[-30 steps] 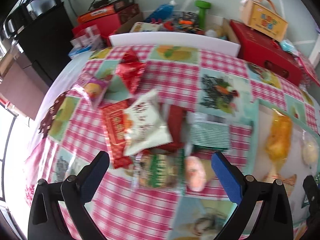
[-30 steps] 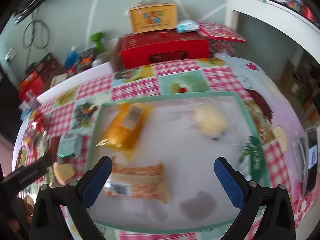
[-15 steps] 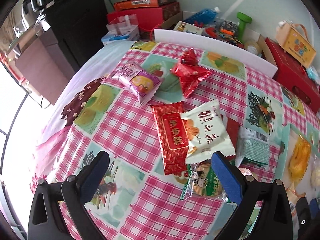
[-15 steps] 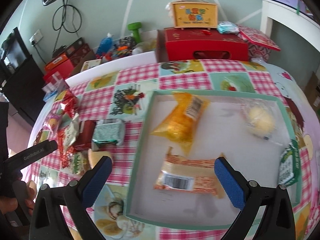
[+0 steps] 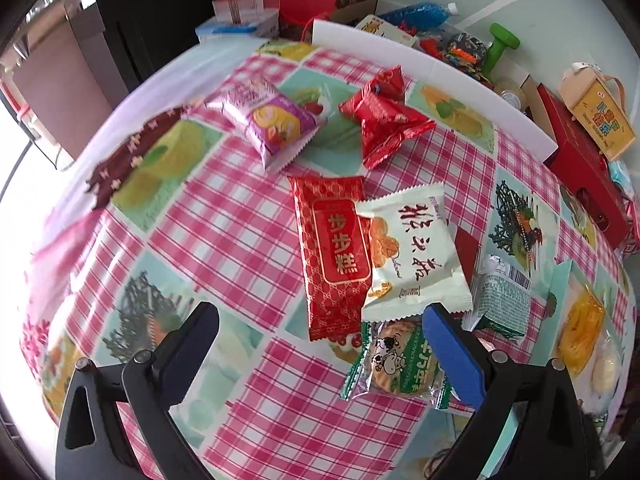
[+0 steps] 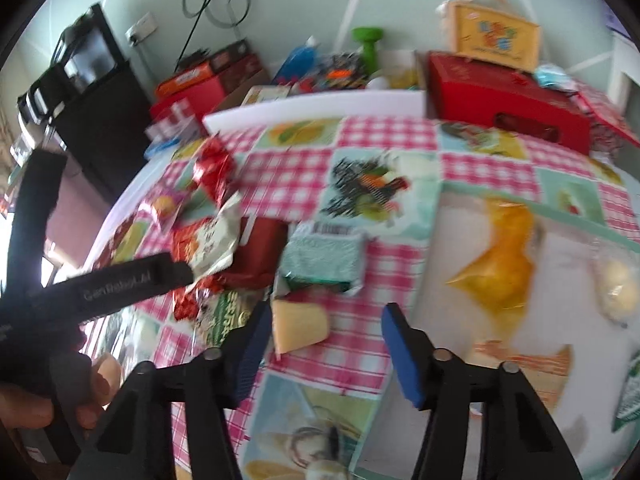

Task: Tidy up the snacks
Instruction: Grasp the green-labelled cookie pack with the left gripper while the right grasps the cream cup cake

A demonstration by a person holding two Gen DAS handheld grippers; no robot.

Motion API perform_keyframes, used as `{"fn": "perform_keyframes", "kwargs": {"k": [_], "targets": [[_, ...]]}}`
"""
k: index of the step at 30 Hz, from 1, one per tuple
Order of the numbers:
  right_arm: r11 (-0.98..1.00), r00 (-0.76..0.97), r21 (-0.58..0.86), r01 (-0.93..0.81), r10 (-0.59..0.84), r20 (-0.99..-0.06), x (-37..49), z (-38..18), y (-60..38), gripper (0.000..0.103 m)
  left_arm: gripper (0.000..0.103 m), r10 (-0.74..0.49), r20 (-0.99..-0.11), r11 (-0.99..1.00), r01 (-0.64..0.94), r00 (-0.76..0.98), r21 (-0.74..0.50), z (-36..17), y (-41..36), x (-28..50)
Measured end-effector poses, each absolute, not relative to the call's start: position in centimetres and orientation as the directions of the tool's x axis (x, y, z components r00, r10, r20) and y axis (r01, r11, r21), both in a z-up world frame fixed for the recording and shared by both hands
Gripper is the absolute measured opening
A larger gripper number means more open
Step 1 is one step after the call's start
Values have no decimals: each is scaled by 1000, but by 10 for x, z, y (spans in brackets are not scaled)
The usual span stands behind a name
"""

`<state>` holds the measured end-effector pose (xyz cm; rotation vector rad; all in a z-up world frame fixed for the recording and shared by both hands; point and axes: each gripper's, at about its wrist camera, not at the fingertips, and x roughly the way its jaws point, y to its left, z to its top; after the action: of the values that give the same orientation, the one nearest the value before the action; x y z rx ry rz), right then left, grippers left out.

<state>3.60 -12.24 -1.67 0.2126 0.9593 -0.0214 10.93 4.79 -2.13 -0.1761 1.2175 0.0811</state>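
My left gripper (image 5: 320, 332) is open and empty, hovering over a heap of snack packets: a long red packet (image 5: 330, 252), a white packet (image 5: 412, 252) on top of it, a green-edged biscuit packet (image 5: 394, 364) by the right finger and a teal packet (image 5: 502, 300). A pink packet (image 5: 264, 118) and a crumpled red packet (image 5: 384, 116) lie farther back. My right gripper (image 6: 324, 340) is open and empty, just in front of a pale yellow cake slice (image 6: 300, 326). The tray (image 6: 434, 216) on the right holds an orange packet (image 6: 500, 268) and a round bun (image 6: 618, 284).
The round table has a pink checked cloth (image 5: 224, 220). A red box (image 6: 500, 100) with a yellow carton (image 6: 494, 38) stands at the back right. More boxes, a green dumbbell (image 5: 500, 46) and clutter lie behind the table. A black cabinet (image 6: 96, 120) stands left.
Both grippers have swung left, away from the tray and toward the snack heap. The right gripper's jaws have narrowed and now face the yellow cake slice.
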Motion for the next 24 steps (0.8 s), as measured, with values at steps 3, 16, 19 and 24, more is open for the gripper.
{"fn": "perform_keyframes", "kwargs": {"k": [3, 16, 19, 24], "targets": [[977, 550, 194, 90, 114, -827, 44, -29, -115, 49, 101, -39, -941, 983, -154, 336, -96, -24, 47, 110], [965, 504, 238, 109, 153, -850, 59, -54, -112, 41, 101, -150, -945, 975, -118, 290, -191, -37, 30, 114], [964, 506, 237, 122, 145, -850, 57, -54, -115, 41, 101, -155, -947, 975, -111, 280, -192, -40, 24, 116], [965, 494, 213, 155, 111, -862, 53, -52, -121, 41, 101, -145, -954, 980, -95, 261, -175, -49, 11, 116]]}}
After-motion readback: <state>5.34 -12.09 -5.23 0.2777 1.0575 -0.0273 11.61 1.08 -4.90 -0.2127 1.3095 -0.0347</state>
